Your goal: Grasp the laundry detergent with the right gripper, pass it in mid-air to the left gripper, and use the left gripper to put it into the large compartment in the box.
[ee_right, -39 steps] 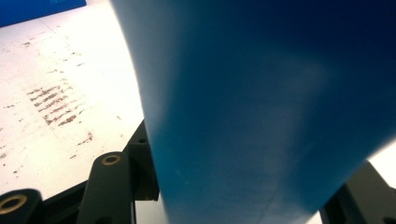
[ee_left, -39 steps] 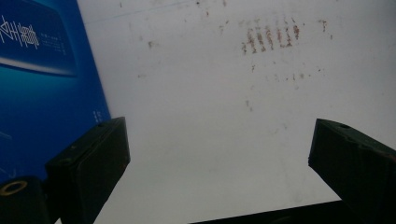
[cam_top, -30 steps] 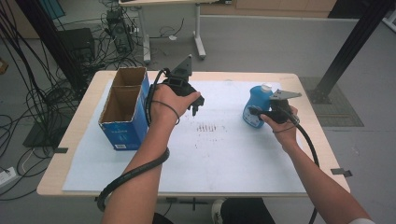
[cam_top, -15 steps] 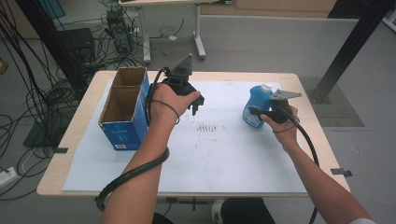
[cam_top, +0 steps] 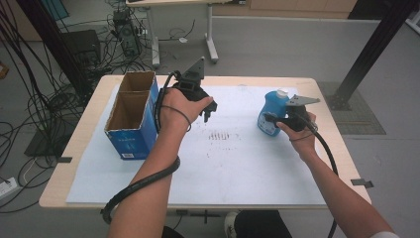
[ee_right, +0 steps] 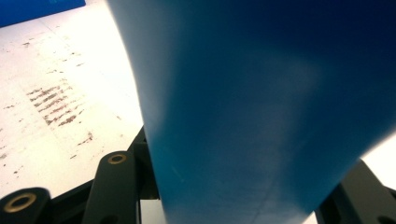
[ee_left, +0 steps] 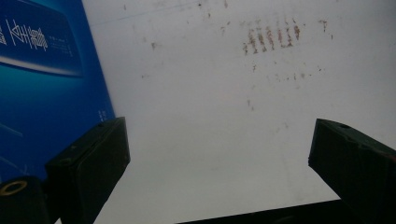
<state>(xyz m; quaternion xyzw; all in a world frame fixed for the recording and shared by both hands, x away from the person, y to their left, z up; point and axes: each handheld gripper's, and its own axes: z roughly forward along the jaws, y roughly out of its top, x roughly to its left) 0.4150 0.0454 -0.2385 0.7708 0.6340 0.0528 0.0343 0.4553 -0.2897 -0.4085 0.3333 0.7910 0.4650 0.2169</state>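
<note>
A blue plastic bottle (cam_top: 273, 103) with a white cap stands on the white mat at the right. My right gripper (cam_top: 269, 119) is shut on its lower body, and its jaws have just been closing on it. Seen up close in the right gripper view, the bottle (ee_right: 261, 116) sits between the black jaws. My left gripper (cam_top: 208, 113) hovers over the mat just right of the blue cardboard box (cam_top: 130, 141), pointing down. In the left gripper view the left gripper (ee_left: 219, 135) stands open, with bare mat between the jaws and the box (ee_left: 46, 84) at the left.
The open-topped box has two compartments, and what they hold is hidden. A white mat (cam_top: 237, 173) covers most of the wooden table (cam_top: 64, 168); brown scuff marks (cam_top: 222, 135) lie at its middle. Cables trail from both grippers. Floor cables and a desk frame lie beyond the far edge.
</note>
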